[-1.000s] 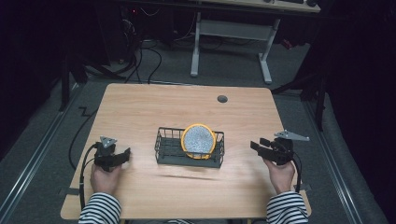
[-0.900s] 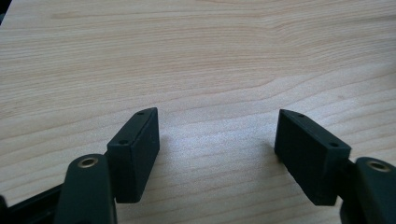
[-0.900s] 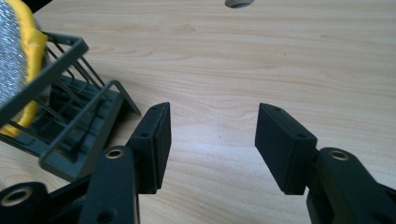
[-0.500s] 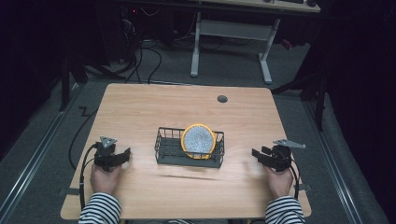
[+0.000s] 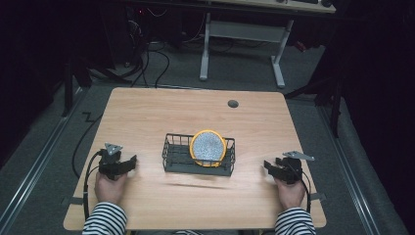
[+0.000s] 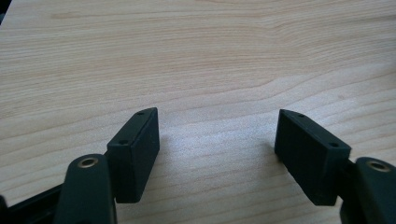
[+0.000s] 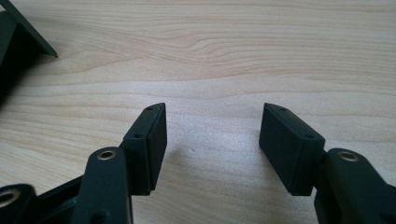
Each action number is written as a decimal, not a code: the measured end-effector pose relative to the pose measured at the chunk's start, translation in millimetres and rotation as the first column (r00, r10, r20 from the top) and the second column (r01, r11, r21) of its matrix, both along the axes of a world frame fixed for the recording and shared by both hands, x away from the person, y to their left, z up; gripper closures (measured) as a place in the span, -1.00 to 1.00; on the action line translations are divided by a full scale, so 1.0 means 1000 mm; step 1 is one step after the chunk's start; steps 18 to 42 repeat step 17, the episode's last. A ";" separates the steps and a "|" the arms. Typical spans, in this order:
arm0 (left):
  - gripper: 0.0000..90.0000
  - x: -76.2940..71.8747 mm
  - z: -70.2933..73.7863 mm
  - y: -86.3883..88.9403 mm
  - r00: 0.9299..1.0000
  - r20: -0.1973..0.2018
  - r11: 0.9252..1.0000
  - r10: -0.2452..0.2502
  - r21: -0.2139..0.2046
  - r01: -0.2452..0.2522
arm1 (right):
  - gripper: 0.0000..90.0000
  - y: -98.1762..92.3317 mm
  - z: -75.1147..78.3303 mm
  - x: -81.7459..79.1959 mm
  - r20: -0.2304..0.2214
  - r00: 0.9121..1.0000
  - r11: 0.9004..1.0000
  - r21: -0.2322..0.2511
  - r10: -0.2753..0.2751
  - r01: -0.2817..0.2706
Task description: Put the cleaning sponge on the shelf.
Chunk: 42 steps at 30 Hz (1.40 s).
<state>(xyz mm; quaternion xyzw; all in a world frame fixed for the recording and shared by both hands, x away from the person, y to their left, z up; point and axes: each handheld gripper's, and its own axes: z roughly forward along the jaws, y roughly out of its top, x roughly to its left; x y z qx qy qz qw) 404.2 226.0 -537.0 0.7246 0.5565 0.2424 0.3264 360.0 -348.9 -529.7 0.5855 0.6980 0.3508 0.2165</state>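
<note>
Right gripper (image 5: 272,168) has dropped to the table (image 5: 147,117) since a second ago; left gripper (image 5: 126,164) unchanged. Both jaw pairs apart, bare wood between them. Wire basket (image 5: 198,155) holding a yellow-rimmed disc (image 5: 208,146) sits ahead, between both grippers. Likely resting, nothing grasped.

The high view looks forward and down from above the person's side onto the whole wooden table (image 5: 147,117), while each gripper view looks from very near, low along its own jaws, at the same table top (image 6: 187,56) (image 7: 224,56).
</note>
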 end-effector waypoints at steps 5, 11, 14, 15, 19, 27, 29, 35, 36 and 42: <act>-0.30 0.000 0.000 0.000 1.000 0.000 1.000 0.000 0.000 0.000 | -0.10 0.005 0.000 -0.001 0.001 1.000 0.998 -0.069 0.014 -0.013; -0.31 0.000 0.000 0.000 1.000 -0.002 1.000 -0.002 0.001 0.002 | -0.13 0.011 0.000 -0.002 0.002 1.000 0.991 -0.131 0.020 -0.020; -0.30 0.000 0.000 0.000 1.000 -0.001 1.000 -0.002 0.001 0.002 | -0.13 0.011 0.000 -0.002 0.002 1.000 0.991 -0.131 0.021 -0.020; -0.30 -0.001 0.000 0.000 1.000 -0.001 1.000 -0.001 0.001 0.001 | -0.13 0.011 0.000 -0.002 0.002 1.000 0.991 -0.131 0.020 -0.020; -0.30 -0.001 0.000 0.000 1.000 -0.001 1.000 -0.001 0.001 0.001 | -0.14 0.011 0.000 -0.002 0.002 1.000 0.991 -0.131 0.020 -0.020; -0.30 -0.001 0.000 0.000 1.000 -0.001 1.000 -0.001 0.001 0.001 | -0.14 0.011 0.000 -0.002 0.002 1.000 0.991 -0.131 0.020 -0.020; -0.30 -0.001 0.000 0.000 1.000 -0.001 1.000 -0.001 0.001 0.001 | -0.14 0.011 0.000 -0.002 0.002 1.000 0.991 -0.131 0.020 -0.020; -0.30 -0.001 0.000 0.000 1.000 -0.001 1.000 -0.001 0.001 0.001 | -0.14 0.011 0.000 -0.002 0.002 1.000 0.991 -0.131 0.020 -0.020; -0.30 -0.001 0.000 0.000 1.000 -0.001 1.000 -0.001 0.001 0.001 | -0.14 0.011 0.000 -0.002 0.002 1.000 0.991 -0.131 0.020 -0.020; -0.30 -0.001 0.000 0.000 1.000 -0.001 1.000 -0.001 0.001 0.001 | -0.14 0.011 0.000 -0.002 0.002 1.000 0.991 -0.131 0.020 -0.020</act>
